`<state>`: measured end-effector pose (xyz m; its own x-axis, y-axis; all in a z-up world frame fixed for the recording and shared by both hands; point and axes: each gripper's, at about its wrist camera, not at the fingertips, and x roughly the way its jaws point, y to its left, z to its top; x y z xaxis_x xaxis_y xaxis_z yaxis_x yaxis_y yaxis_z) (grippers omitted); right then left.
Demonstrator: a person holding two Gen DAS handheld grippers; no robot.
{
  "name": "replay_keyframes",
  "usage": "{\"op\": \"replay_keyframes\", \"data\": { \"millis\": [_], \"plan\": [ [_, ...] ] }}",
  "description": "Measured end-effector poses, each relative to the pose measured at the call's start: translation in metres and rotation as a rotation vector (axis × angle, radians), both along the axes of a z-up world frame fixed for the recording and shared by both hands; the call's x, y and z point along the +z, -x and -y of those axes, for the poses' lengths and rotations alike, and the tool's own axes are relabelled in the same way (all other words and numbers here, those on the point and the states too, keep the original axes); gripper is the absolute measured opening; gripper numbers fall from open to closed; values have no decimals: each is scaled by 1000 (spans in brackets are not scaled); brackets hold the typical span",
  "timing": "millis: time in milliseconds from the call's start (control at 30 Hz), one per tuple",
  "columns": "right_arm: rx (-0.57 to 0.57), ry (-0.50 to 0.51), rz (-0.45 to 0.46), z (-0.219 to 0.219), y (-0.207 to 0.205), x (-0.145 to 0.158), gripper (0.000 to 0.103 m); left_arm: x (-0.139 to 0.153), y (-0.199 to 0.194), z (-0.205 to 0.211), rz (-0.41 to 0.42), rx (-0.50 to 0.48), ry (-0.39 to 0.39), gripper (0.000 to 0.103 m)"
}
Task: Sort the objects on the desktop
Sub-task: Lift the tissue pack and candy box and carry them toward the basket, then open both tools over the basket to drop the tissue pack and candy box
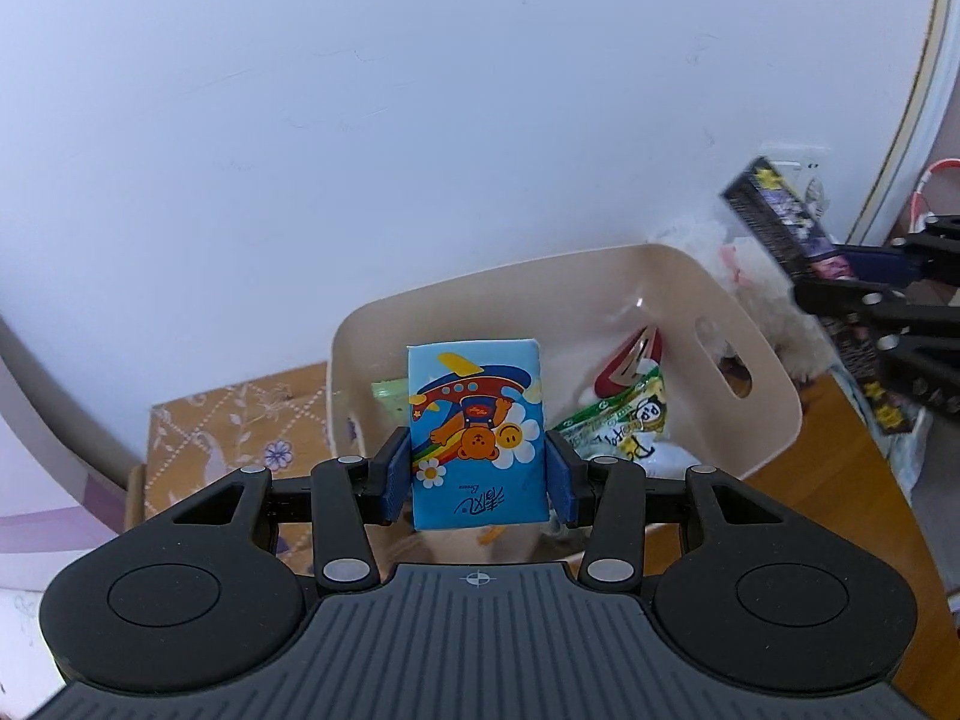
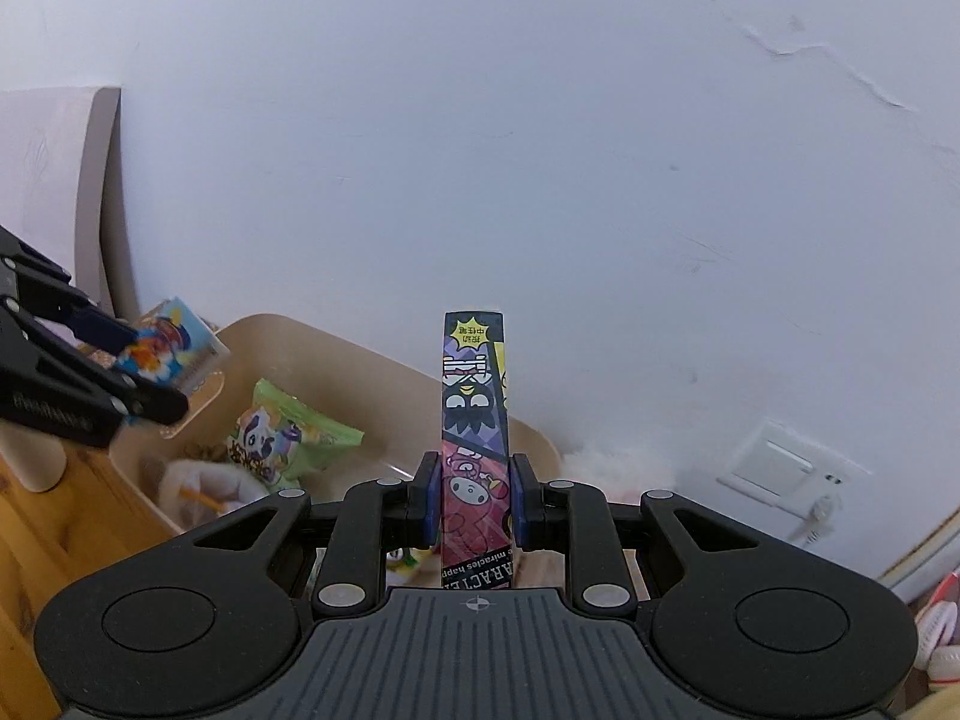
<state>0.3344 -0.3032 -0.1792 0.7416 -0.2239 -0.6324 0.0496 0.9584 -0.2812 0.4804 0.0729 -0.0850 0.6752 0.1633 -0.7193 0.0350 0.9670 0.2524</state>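
Observation:
My left gripper (image 1: 478, 477) is shut on a blue tissue pack (image 1: 477, 420) with a cartoon bear, held above the beige bin (image 1: 774, 396). My right gripper (image 2: 475, 498) is shut on a long dark cartoon-printed box (image 2: 474, 420), held upright over the bin's (image 2: 336, 348) right end. The right gripper with its box (image 1: 780, 216) also shows at the right of the left wrist view. The left gripper with the tissue pack (image 2: 171, 348) shows at the left of the right wrist view.
The bin holds a green snack bag (image 1: 624, 420), a red hair clip (image 1: 630, 363) and a white plush item (image 2: 204, 486). A white fluffy toy (image 1: 762, 282) lies behind the bin. The wooden desk (image 1: 840, 480), a patterned box (image 1: 240, 426) and a wall socket (image 2: 780, 468) are nearby.

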Motion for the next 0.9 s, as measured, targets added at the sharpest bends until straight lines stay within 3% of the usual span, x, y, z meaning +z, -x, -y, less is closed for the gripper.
{"op": "replay_keyframes", "data": {
  "millis": [167,400,567,633,700,767,900],
  "plan": [
    [-55,-76,-10,5,-20,-19,21,-18,-19,0,-29,41,5,47],
    [-216,-248,-42,26,-34,-50,21,-47,-41,-4,-107,107,-5,47],
    [-210,-220,-75,26,-35,-63,21,-64,-43,-4,-149,130,-23,47],
    [-207,-210,-72,26,-35,-64,34,-66,-43,-4,-151,142,-21,50],
    [-192,-206,-66,24,-34,-63,49,-66,-44,-5,-150,147,-7,63],
    [-168,-189,-60,19,-36,-67,67,-64,-43,-4,-134,149,-11,69],
    [-119,-151,-54,12,-30,-63,78,-62,-42,-3,-131,138,-11,75]
  ]
}}
